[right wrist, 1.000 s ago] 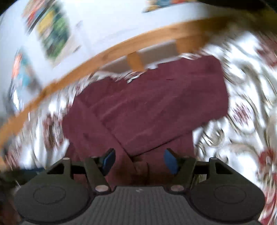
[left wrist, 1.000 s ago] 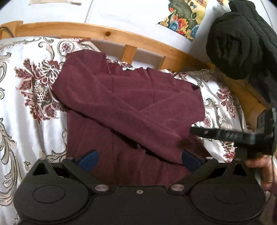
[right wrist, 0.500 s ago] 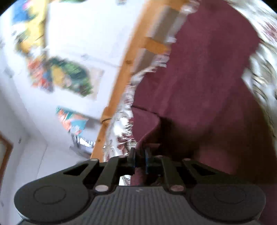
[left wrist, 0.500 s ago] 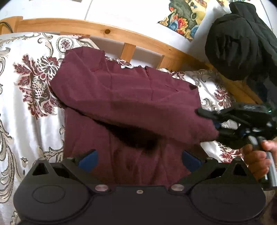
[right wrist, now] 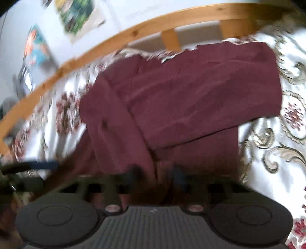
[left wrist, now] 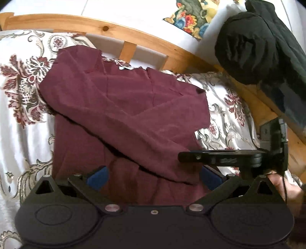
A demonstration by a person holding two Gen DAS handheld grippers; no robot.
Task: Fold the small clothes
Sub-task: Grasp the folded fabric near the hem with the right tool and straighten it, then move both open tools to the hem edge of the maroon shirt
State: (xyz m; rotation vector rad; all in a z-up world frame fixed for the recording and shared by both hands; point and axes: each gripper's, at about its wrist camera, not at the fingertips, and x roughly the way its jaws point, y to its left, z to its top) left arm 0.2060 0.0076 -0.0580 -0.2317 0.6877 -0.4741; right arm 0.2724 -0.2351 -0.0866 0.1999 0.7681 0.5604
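one maroon garment (left wrist: pixel 122 115) lies on my floral bedspread (left wrist: pixel 21 118), long axis running from the near edge toward the wooden headboard (left wrist: pixel 107 28). my left gripper (left wrist: pixel 153 175) is spread wide; my right gripper (right wrist: pixel 155 177) is too blurred to judge.

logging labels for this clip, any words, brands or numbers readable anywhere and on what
None can be read.
Right gripper: raised marking on its side in the left wrist view, too small to read.
Colourful picture on the wall: floral pattern, no lettering shows.
Posters on the wall in the right wrist view: blurred by motion, unreadable.
Maroon garment: no visible tag or print.
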